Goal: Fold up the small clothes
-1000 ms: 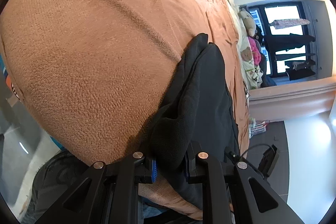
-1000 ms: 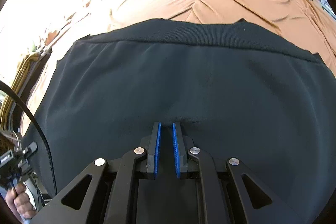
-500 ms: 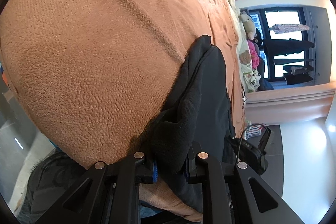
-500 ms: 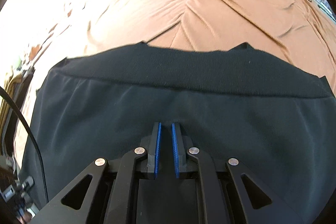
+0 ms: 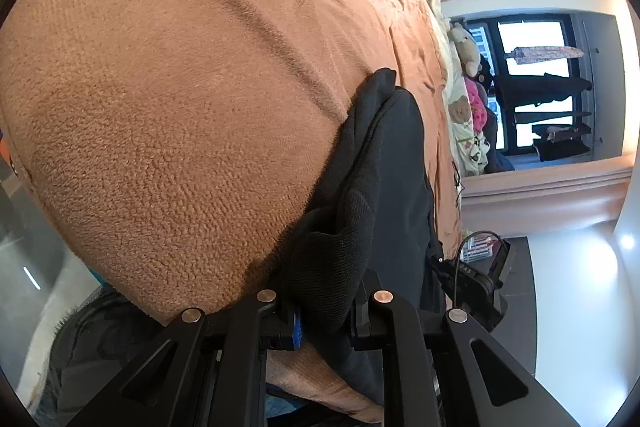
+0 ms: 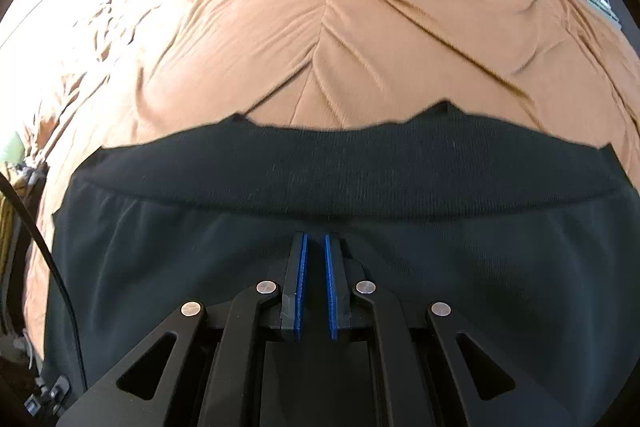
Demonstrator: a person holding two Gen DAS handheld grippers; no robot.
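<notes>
While stuffed toys line the bed's edge, brown blanket (fleecy) surrounds the black garment

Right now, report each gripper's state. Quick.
Left gripper: closed on a bunched fold of the black garment.
Right gripper: shut, pads nearly together, nothing visibly pinched, over the garment.

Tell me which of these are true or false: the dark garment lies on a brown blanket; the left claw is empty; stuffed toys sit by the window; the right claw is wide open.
1. The dark garment lies on a brown blanket. True.
2. The left claw is empty. False: it pinches a bunched fold of the garment.
3. Stuffed toys sit by the window. True.
4. The right claw is wide open. False: its blue pads stand nearly together above the garment.
</notes>
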